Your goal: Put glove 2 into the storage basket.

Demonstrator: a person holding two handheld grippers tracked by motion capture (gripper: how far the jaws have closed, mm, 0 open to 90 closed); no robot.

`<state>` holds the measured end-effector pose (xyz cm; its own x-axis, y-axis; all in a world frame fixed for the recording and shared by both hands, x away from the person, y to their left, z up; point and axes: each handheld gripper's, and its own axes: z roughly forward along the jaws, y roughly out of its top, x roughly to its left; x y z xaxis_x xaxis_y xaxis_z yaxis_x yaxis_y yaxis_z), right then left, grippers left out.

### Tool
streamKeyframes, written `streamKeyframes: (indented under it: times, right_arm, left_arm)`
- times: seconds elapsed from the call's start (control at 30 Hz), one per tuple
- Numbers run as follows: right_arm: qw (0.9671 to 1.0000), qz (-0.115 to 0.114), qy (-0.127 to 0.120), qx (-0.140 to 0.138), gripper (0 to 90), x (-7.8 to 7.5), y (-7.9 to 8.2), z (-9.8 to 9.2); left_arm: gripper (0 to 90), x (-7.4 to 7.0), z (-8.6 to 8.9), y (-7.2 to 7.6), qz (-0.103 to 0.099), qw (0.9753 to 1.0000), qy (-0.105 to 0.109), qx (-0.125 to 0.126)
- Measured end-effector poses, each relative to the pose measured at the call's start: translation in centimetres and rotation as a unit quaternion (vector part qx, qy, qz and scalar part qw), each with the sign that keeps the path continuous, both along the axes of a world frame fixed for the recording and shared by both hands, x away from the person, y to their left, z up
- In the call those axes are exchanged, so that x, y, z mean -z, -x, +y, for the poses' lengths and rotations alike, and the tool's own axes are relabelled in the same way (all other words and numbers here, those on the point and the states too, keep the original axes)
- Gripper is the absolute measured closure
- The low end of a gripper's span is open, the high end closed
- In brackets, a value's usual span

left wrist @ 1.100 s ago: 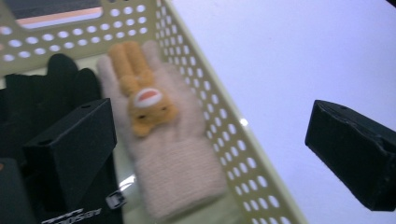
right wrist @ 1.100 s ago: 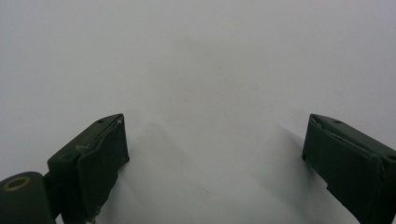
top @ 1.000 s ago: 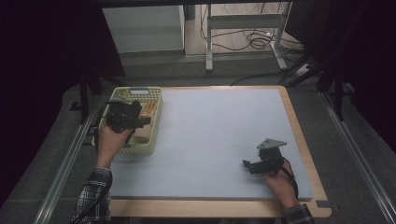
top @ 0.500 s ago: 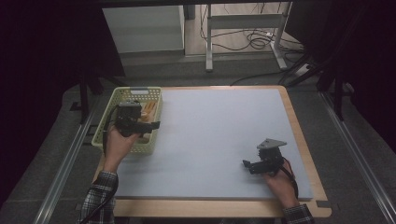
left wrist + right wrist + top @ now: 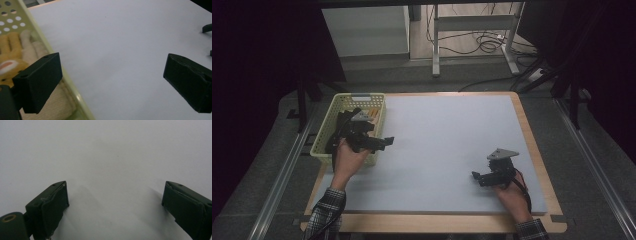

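A pale green perforated basket (image 5: 328, 131) stands at the table's left edge, with a cream and orange soft toy (image 5: 17, 47) lying inside it. My left gripper (image 5: 384, 142) hovers at the basket's right rim, pointing right over the mat, open and empty. In the left gripper view its jaws stand wide apart, one over the basket wall (image 5: 37, 37), the other over bare mat. My right gripper (image 5: 476, 177) rests low on the mat near the front right, open, with nothing between its jaws.
A pale blue-grey mat (image 5: 447, 140) covers a wood-edged table (image 5: 539, 165). Beyond the far edge are a white cabinet (image 5: 364, 30), metal table legs (image 5: 434, 45) and cables (image 5: 487, 47) on the floor. Dark rails run along both sides.
My left gripper has swung out from over the basket toward the right, so its jaws now reach past the basket's right rim over the mat. The right gripper has stayed put.
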<state>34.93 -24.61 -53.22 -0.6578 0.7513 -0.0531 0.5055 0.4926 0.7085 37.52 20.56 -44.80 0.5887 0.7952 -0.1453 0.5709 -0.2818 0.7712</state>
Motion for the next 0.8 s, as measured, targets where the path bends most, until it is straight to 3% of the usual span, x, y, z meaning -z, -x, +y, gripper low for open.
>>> streamKeyframes:
  times: [0.33, 0.8]
  right_arm:
    - [1.0000, 0.000, 0.000, 0.000, 6.5, 0.0, 0.0, 0.0]
    - [1.0000, -0.001, 0.000, -0.001, 6.5, 0.0, 0.0, 0.0]
  left_arm:
    - [2.3, 0.5, -2.6, 0.7, -0.005, 0.9995, 0.000, 0.030]
    - [2.3, 1.8, -6.8, 2.6, -0.016, 0.9965, -0.001, 0.082]
